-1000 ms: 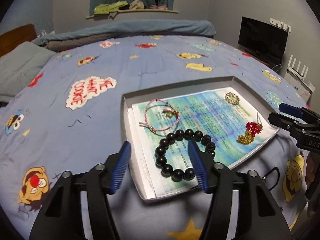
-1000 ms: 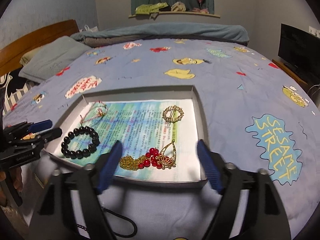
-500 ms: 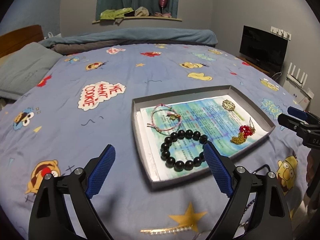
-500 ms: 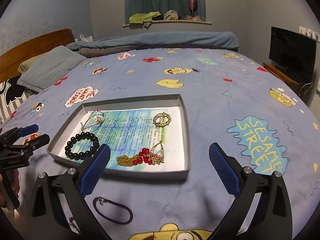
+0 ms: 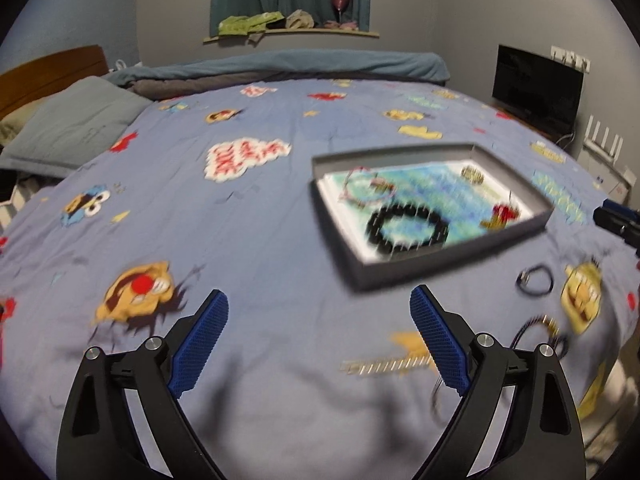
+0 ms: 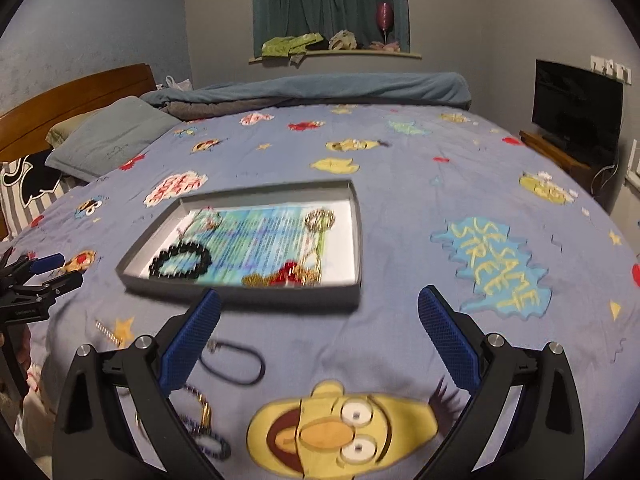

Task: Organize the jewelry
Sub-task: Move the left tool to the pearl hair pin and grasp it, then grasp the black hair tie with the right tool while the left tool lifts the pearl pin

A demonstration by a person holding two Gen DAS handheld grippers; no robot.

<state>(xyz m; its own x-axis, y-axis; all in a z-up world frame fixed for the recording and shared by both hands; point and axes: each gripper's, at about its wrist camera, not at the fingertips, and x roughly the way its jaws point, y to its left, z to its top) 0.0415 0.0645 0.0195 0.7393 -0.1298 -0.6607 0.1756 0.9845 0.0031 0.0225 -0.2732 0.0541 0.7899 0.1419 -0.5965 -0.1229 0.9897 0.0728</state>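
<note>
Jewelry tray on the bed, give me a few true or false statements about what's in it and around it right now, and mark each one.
1. The black bead bracelet lies inside the grey tray. True.
2. The left gripper is shut on the bead bracelet. False: it is open with only bedspread between its pads.
3. A black cord loop lies on the bedspread outside the tray. True.
4. The tray holds nothing but a printed paper liner. False: it also holds a gold ring-shaped piece, a red and gold piece and a thin pink cord bracelet.
5. The right gripper is open and holds nothing. True.
</note>
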